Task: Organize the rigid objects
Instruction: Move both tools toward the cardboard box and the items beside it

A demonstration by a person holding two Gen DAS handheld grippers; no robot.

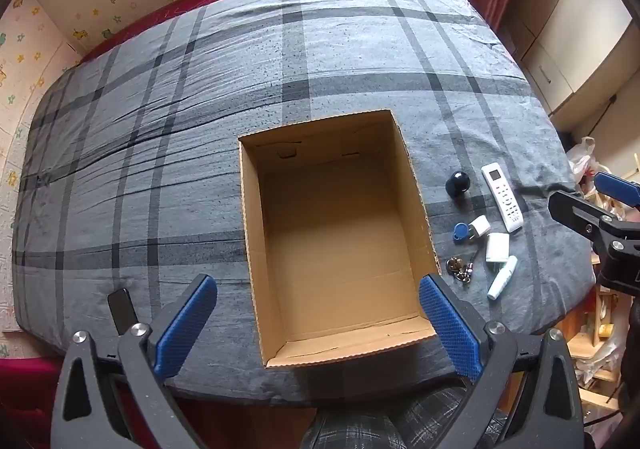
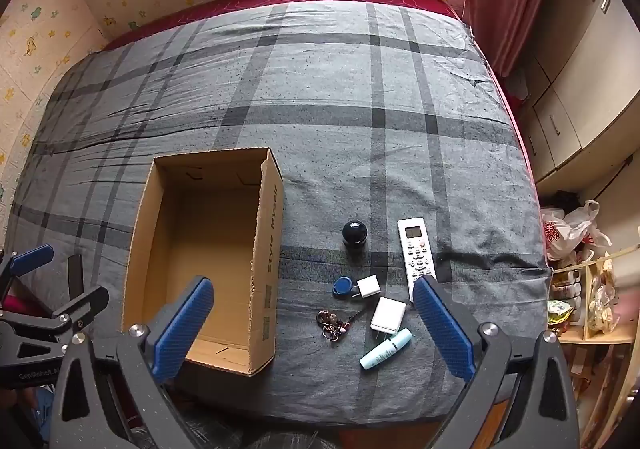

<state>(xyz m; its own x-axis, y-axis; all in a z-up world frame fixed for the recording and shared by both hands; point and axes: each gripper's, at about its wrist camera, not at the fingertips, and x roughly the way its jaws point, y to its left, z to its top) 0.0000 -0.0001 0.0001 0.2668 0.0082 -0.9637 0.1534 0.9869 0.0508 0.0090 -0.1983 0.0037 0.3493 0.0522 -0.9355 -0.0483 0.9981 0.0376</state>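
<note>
Cardboard fills the middle of my left view: an open box (image 1: 336, 233) sits on the grey plaid bedspread (image 1: 200, 129), and I can see nothing lying inside it. My left gripper (image 1: 318, 323) hangs above the box's near end with its blue fingers (image 1: 186, 323) spread wide and nothing between them. My right gripper (image 2: 312, 325) is just as widely released, empty, hovering over the small things laid out to the right of the box. Among them I see a white remote (image 2: 416, 251), a black round-topped object (image 2: 354, 233) beside it, a blue tag (image 2: 343, 285) touching a small white plug (image 2: 369, 286), a larger white adapter (image 2: 388, 314), a pale tube (image 2: 386, 349) and a bunch of keys (image 2: 332, 323). All of them lie outside the box.
</note>
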